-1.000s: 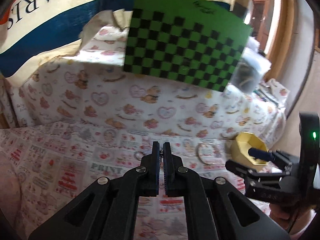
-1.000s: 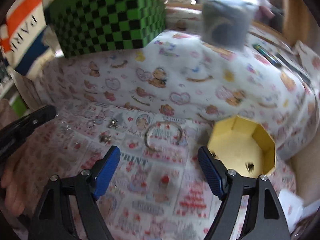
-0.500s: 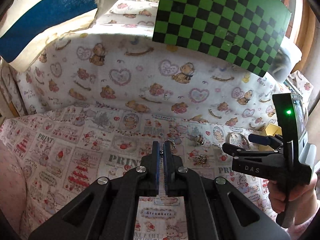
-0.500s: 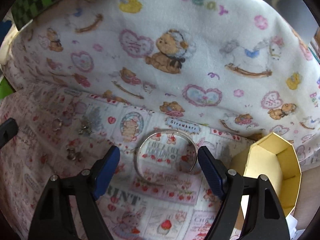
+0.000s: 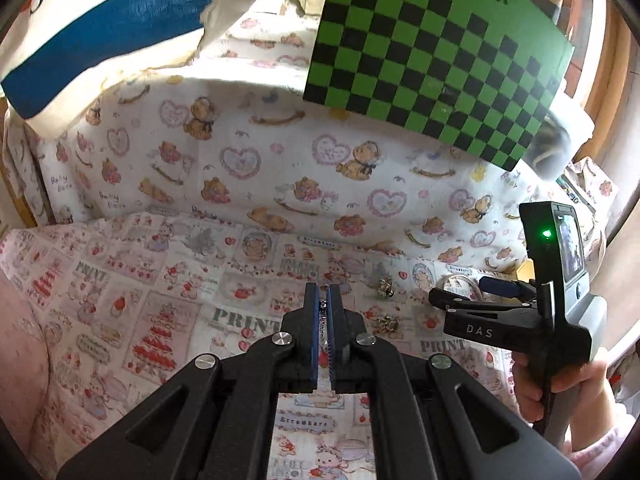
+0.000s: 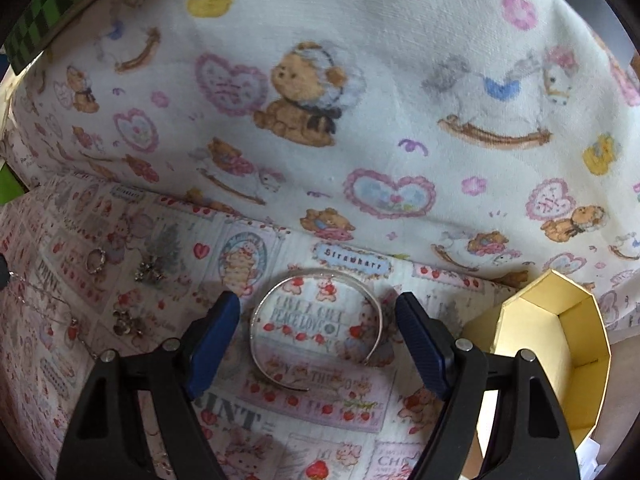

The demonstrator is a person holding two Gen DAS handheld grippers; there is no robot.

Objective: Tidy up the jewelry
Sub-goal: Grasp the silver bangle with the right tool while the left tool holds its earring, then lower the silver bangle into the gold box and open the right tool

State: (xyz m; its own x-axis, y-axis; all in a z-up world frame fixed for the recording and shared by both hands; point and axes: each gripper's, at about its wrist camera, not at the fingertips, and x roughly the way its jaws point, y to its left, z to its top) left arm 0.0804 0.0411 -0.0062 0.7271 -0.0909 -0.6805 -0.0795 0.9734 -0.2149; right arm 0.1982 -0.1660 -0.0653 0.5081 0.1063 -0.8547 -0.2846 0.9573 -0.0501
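The silver bangle (image 6: 316,320) lies flat on the printed cloth (image 6: 320,420), right between my right gripper's (image 6: 318,344) 2 wide-open fingers. The yellow box (image 6: 560,352) sits at 3 o'clock from it. My left gripper (image 5: 324,320) is pinched tight on a thin chain (image 5: 323,312).

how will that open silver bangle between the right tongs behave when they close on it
The bangle is a thin open band with a gap on its near side, so it will probably flex inward when squeezed. Its polished metal looks slick against the right tongs, so it may twist or pop out. It lies flat on the printed cloth, so a low grip seems needed.
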